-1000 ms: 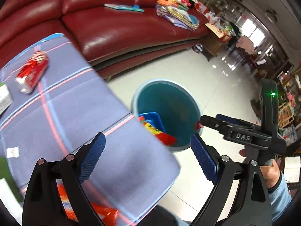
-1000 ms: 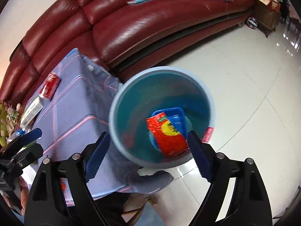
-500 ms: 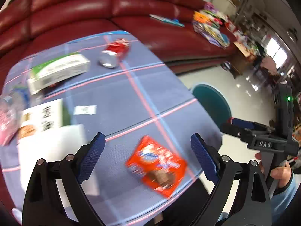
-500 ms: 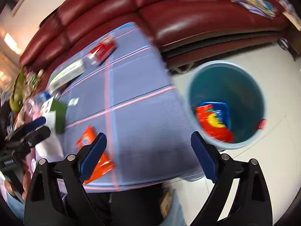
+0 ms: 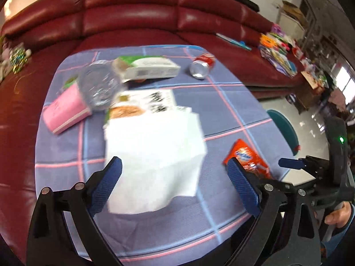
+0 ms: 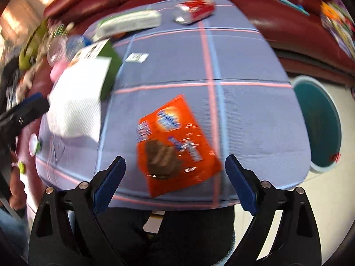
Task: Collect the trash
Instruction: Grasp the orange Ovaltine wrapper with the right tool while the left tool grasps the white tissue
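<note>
My left gripper (image 5: 175, 177) is open and empty, hovering over a white paper napkin (image 5: 153, 155) on the blue checked tablecloth (image 5: 221, 102). My right gripper (image 6: 175, 170) is open and empty too, above an orange snack packet (image 6: 175, 144) lying flat near the table's front edge. From the left wrist view that packet (image 5: 248, 159) lies just past the right finger. A red can (image 5: 202, 64) lies on its side at the far edge. The teal bin (image 6: 317, 124) stands on the floor to the right of the table.
A white and green box (image 5: 153, 68), a clear plastic bottle (image 5: 99, 86), a pink box (image 5: 64, 113) and a printed carton under the napkin crowd the far left of the table. A red sofa (image 5: 133, 11) wraps behind. A small white slip (image 6: 138, 57) lies mid-table.
Both views have swung left from the bin to the table. The bin, with its blue and red wrappers, has slid to the right edge. The napkin and orange packet now lie under the grippers.
</note>
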A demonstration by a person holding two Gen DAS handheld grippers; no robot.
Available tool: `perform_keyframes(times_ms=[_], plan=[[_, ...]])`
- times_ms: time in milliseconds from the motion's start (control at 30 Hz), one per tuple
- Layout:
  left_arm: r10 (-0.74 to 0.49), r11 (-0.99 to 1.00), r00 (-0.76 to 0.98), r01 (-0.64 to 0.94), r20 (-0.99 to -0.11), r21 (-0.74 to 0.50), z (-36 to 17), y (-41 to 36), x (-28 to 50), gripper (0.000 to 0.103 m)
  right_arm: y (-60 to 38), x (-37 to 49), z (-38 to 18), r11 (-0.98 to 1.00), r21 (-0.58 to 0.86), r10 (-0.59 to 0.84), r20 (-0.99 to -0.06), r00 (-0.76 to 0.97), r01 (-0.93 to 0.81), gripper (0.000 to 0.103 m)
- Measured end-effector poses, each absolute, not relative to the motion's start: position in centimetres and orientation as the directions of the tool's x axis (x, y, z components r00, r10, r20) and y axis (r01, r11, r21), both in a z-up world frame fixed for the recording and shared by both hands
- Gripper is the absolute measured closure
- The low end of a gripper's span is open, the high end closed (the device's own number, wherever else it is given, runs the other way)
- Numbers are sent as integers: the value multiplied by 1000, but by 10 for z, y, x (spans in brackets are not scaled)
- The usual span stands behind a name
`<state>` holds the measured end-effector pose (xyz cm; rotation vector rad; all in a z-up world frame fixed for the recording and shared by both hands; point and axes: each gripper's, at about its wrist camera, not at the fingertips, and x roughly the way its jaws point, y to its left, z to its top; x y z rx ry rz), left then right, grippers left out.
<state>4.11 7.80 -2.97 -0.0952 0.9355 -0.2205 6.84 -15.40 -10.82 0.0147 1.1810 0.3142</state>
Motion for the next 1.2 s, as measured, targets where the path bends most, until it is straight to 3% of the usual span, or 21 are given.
perform_keyframes(times_ms=[300,533,700,800,1067,1100,1167,1200], plan=[[-255,965,539,89,-803,-246,-52,103,41,8,-129,71,-129,966,7,93,-943,321,-260,14],[-235,971,521,85,-820,-224,-64,97,47,8,-146,81,-143,981,39,93,-955,283,-190,14],[-227,972,511,73,-829,-221,-70,93,51,8,-160,82,-139,984,82,128,-945,301,-159,34],[-216,975,502,73,-837,-208,-73,88,55,8,-170,84,-135,981,137,174,-936,306,-141,41],[-177,983,503,46,-846,-179,-82,79,60,8,-181,84,-125,964,240,264,-911,317,-114,44],[-171,984,509,40,-843,-176,-82,79,60,10,-178,82,-123,963,244,267,-909,320,-111,44],[-166,985,513,38,-842,-171,-81,78,60,28,-180,79,-121,961,253,275,-907,320,-108,44],[-170,984,505,41,-846,-173,-82,78,59,32,-181,80,-121,961,257,278,-906,320,-106,44]])
